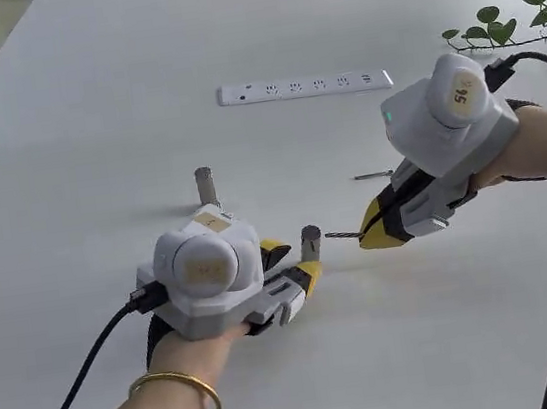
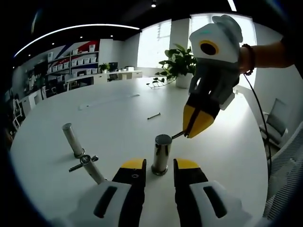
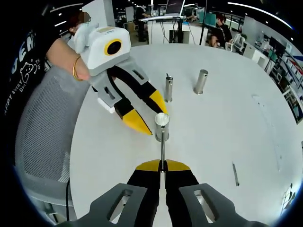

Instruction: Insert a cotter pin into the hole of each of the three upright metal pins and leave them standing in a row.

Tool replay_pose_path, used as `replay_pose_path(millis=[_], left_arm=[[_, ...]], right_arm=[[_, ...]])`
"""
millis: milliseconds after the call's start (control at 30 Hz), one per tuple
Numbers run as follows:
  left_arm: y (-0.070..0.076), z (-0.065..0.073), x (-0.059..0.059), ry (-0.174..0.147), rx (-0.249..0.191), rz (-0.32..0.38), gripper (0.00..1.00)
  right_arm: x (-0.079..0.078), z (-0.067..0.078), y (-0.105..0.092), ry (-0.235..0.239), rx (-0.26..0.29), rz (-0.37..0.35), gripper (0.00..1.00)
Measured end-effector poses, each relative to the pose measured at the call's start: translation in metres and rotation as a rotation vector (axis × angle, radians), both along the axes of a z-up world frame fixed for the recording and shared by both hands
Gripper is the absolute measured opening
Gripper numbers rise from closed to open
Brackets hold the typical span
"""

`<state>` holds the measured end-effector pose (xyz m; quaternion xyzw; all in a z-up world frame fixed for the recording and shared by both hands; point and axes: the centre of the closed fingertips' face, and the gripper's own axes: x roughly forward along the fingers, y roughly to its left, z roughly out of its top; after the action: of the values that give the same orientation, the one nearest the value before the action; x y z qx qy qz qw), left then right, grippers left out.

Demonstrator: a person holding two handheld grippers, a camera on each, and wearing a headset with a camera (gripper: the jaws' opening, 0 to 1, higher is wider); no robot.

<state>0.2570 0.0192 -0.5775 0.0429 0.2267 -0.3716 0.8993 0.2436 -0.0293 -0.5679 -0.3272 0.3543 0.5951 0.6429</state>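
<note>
Right gripper [image 3: 162, 165] clamped on cotter [image 3: 162, 147], its tip at the near pin [image 3: 162, 124]. Left gripper [image 2: 160, 166] open, jaws flanking that pin's base (contact unclear). Spare cotter [image 1: 373, 175] lies on table [image 1: 91, 118].

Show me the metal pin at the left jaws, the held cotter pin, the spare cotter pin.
metal pin [image 2: 162, 153], left gripper view, mid shaft.
held cotter pin [image 3: 162, 149], right gripper view, mid shaft.
spare cotter pin [image 1: 374, 175], head view, mid length.
</note>
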Motion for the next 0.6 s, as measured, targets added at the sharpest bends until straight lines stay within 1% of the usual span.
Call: replay_pose_path(millis=[133, 233, 300, 400, 467, 500, 600], left_arm=[[-0.0052, -0.0020, 0.0015, 0.001, -0.001, -0.004, 0.19], [-0.0085, -0.0013, 0.0026, -0.001, 0.001, 0.001, 0.15], [-0.0095, -0.0007, 0.0035, -0.003, -0.002, 0.001, 0.15], [-0.0090, -0.0012, 0.0056, -0.007, 0.007, 0.004, 0.13], [-0.0079, -0.0023, 0.0066, 0.000, 0.009, 0.008, 0.12], [-0.0082, -0.0029, 0.0063, 0.010, 0.004, 0.008, 0.12], [-0.0083, -0.0030, 0.0060, 0.011, 0.004, 0.000, 0.12]], right_arm=[[0.0011, 0.0002, 0.0016, 0.001, 0.006, -0.003, 0.00], [0.0009, 0.0003, 0.0031, 0.001, 0.006, 0.004, 0.00], [0.0008, 0.0010, 0.0042, 0.001, 0.009, 0.007, 0.00], [0.0007, 0.0024, 0.0067, -0.003, 0.014, 0.013, 0.00], [0.0002, 0.0023, 0.0070, -0.009, 0.004, 0.028, 0.00], [-0.0001, 0.0021, 0.0074, -0.011, 0.002, 0.032, 0.00], [0.0002, 0.0020, 0.0081, -0.017, -0.003, 0.041, 0.00]])
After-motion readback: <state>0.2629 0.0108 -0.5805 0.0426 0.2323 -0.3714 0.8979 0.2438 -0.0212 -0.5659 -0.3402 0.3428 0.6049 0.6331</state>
